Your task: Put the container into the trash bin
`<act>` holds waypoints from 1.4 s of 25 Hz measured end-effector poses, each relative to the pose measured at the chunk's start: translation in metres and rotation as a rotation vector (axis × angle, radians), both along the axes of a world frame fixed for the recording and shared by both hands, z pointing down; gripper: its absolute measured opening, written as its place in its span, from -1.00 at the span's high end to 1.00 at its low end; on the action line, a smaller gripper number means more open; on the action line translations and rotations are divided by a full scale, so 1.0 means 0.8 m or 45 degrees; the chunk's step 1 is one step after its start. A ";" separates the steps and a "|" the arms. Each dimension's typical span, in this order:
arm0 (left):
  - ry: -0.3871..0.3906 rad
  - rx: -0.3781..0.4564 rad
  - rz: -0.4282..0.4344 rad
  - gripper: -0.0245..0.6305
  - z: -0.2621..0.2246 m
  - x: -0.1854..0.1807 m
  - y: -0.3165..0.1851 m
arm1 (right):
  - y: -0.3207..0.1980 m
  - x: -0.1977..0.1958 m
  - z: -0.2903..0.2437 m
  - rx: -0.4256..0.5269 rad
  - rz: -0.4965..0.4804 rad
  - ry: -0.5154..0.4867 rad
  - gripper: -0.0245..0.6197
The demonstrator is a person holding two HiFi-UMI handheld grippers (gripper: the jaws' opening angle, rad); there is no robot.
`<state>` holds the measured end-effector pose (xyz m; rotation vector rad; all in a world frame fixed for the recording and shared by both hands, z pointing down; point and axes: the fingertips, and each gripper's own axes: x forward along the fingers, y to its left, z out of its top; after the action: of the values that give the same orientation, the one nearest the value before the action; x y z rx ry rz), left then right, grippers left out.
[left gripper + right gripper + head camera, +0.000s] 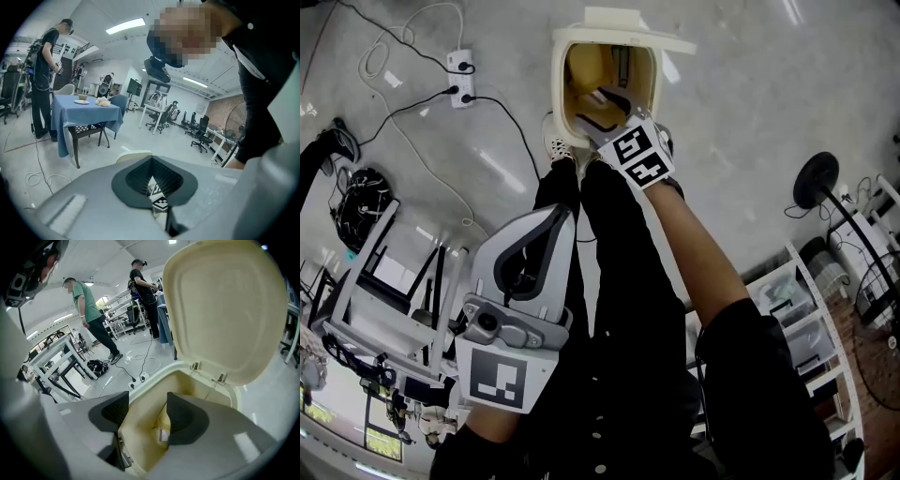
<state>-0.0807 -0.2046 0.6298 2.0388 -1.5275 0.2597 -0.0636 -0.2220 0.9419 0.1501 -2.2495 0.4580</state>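
Only left gripper view shows left hand-held gripper [152,183] closed; right hand-held gripper [147,414] gapes over trash bin [154,380].

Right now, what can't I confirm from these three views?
- Inside the trash bin: in head view the right hand-held gripper covers part of the opening. In right gripper view one jaw cuts across a pale shape at the bottom, so I cannot call it the container.
- Bin's front base: head view, behind the person's shoes.
- Items on the blue table: left gripper view, too small.
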 end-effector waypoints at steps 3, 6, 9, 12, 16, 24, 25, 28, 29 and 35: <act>-0.005 0.013 0.008 0.92 -0.014 -0.002 -0.001 | 0.001 -0.003 -0.021 -0.004 0.005 -0.030 0.06; -0.013 0.046 0.019 0.92 -0.037 -0.001 -0.002 | 0.004 -0.004 -0.050 -0.004 0.002 -0.053 0.12; -0.023 0.087 0.038 0.92 -0.061 -0.001 -0.005 | 0.000 -0.005 -0.094 0.029 0.015 -0.103 0.26; -0.035 0.121 0.061 0.92 -0.088 -0.002 -0.005 | -0.003 -0.009 -0.154 0.078 0.031 -0.187 0.46; -0.048 0.153 0.079 0.92 -0.119 -0.005 -0.004 | -0.009 -0.014 -0.227 0.139 0.046 -0.271 0.70; -0.066 0.228 0.115 0.92 -0.188 -0.013 -0.003 | -0.019 -0.005 -0.359 0.199 0.093 -0.393 0.84; -0.072 0.239 0.117 0.92 -0.196 -0.016 -0.004 | -0.020 -0.004 -0.378 0.207 0.094 -0.416 0.84; -0.103 0.283 0.124 0.92 -0.231 -0.023 -0.008 | -0.021 0.004 -0.448 0.248 0.085 -0.493 0.84; -0.109 0.303 0.120 0.92 -0.245 -0.026 -0.010 | -0.023 0.006 -0.475 0.268 0.082 -0.526 0.84; -0.112 0.428 0.120 0.92 -0.309 -0.032 -0.025 | -0.039 0.006 -0.604 0.380 0.087 -0.713 0.84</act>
<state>-0.1065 -0.2246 0.3825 2.3925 -1.6188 0.1369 -0.0589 -0.2533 0.4589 0.2802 -2.8658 0.2086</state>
